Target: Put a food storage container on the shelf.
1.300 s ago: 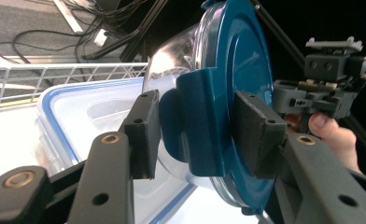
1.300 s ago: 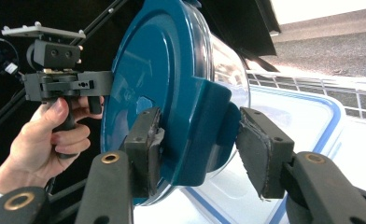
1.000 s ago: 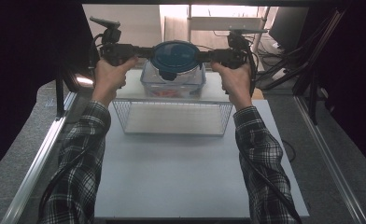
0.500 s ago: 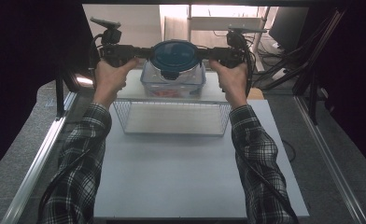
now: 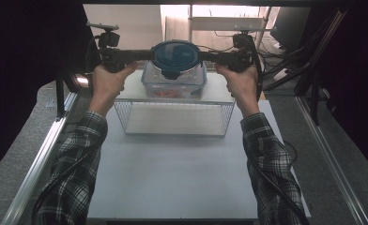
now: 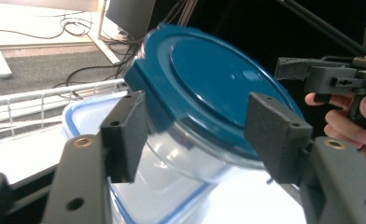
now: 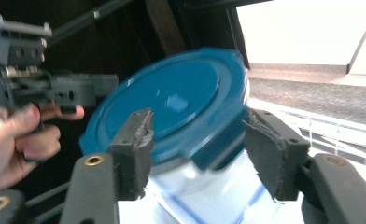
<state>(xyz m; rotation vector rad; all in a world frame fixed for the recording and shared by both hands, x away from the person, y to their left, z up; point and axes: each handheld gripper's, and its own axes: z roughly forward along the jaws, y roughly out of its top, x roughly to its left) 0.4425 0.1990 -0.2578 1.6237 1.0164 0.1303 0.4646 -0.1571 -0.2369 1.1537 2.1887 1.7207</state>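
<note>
Floor: grey carpet [image 5: 13, 154] at nine o'clock
Light: bright at twelve o'clock
Cables: tangled [image 5: 285, 58] at two o'clock

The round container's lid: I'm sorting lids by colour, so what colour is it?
Dark blue lid, clearest in the left gripper view.

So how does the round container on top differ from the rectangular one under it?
The round container has a solid dark-blue lid; the rectangular container has a clear lid with a blue rim. The round one sits on top, between both grippers' jaws; the rectangular one rests on the wire rack. Both have clear bodies.
</note>
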